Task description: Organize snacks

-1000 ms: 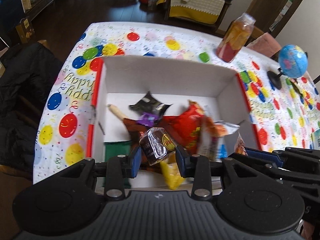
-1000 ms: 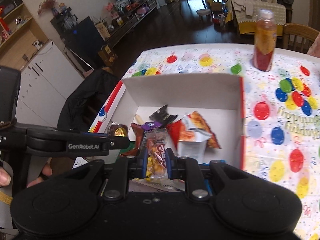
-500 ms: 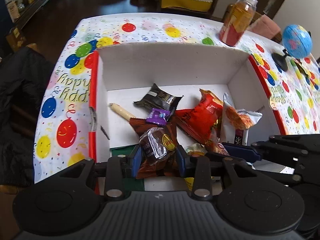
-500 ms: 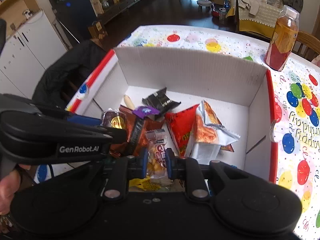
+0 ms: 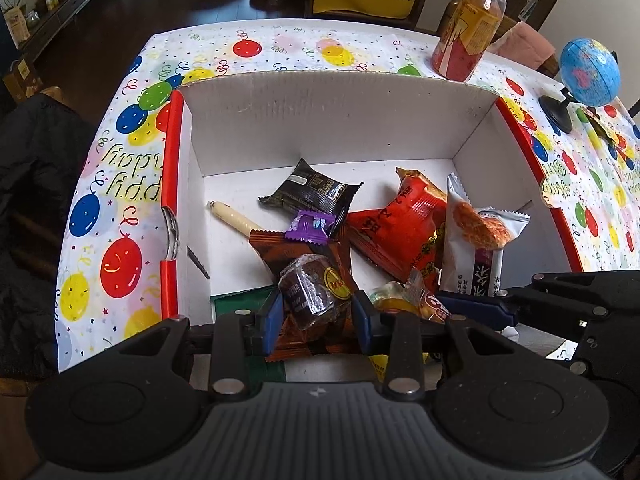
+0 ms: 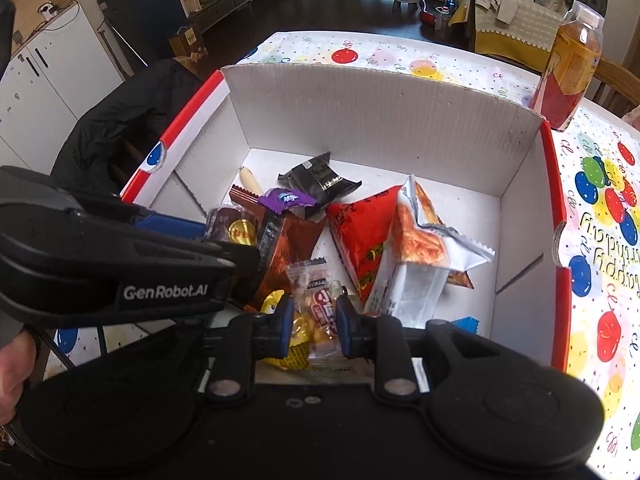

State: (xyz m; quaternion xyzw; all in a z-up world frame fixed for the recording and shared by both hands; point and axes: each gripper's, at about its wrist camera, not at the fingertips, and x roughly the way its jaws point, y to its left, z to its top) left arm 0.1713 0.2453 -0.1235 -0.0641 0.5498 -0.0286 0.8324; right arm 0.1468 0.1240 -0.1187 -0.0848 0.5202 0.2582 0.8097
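My left gripper sits at lower centre of the left wrist view, its blue fingers pressed against both sides of a brown wrapped cake with a gold sticker, held over the near end of the white cardboard box. In the right wrist view this same cake shows at middle left, just past the black arm marked GenRobot.AI.

My right gripper is at lower centre of its own view, fingers narrowed on a small clear packet with red print, also above the box's near end. A yellow wrapper lies just beside and below it.

Inside the box, toward the middle of the frame, lie a black packet, a purple candy resting on a brown bag, a red bag and a white pouch with orange picture leaning on it, and a pale sausage stick at left.

The box stands on the counter with its balloon cloth. At upper right a juice bottle and a small globe stand behind the box.
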